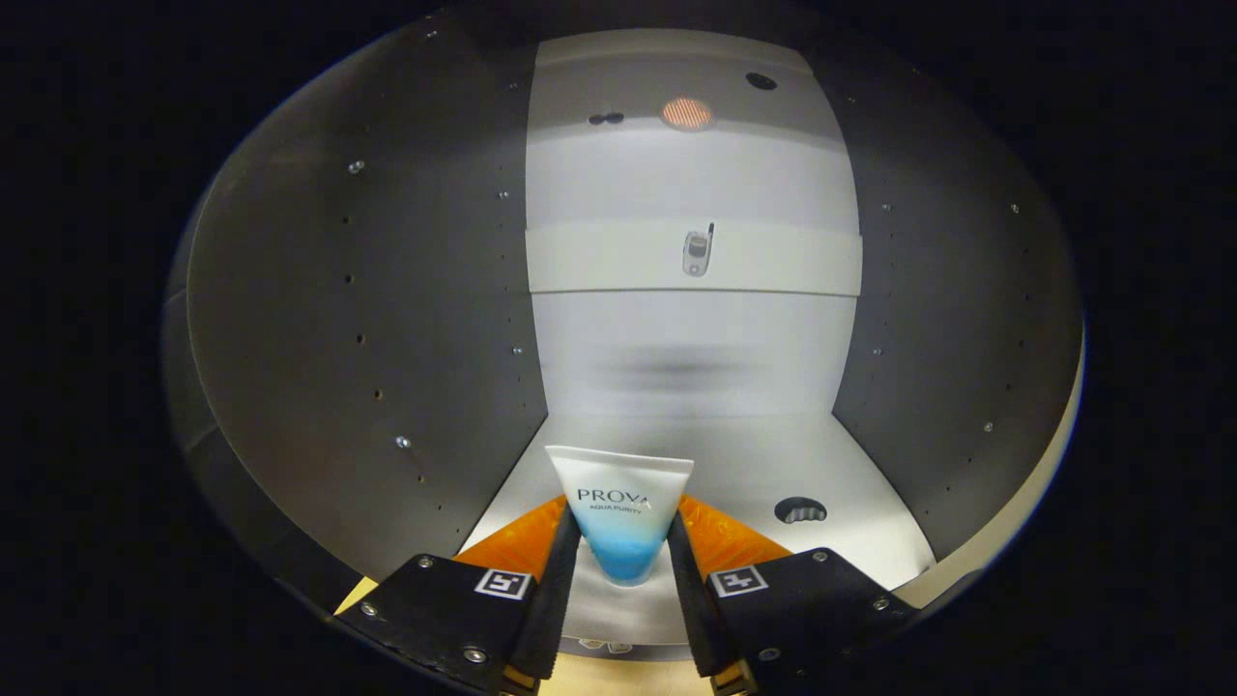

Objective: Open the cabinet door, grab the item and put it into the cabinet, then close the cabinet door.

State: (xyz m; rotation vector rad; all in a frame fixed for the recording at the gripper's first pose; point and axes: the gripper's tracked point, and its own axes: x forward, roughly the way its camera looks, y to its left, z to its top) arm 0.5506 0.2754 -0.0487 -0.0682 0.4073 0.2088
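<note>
You hold the gripper (623,556) inside the open cabinet, its two fingers pointing toward the pale back panel (691,348). The fingers are clamped on the white-and-blue soft plastic tube (620,512), one finger pressing each side of its narrow blue end. The tube stands upright between them with its wide, flat crimped end uppermost. Gripping at the narrow end gives the fingers a firmer section to squeeze and leaves the broad crimp free of them.

The tube sits over the front part of the pale cabinet floor (734,464), between the two dark side walls (387,319). Whether its lower end already touches the floor cannot be told, because the fingers hide it. A small dark cut-out (800,509) lies in the floor just ahead and to the right of the tube; keep the tube apart from it so that it stands on a flat surface.

A pale horizontal rail (618,259) with a small metal fitting (696,253) crosses the back panel well beyond the tube, so there is free depth ahead.

By judgement, the door is already open and the item is in the placing stage. The next move calls for lowering the tube until it rests, then parting the fingers evenly. An upright soft tube on a narrow end is likely to tip, so release it slowly.
</note>
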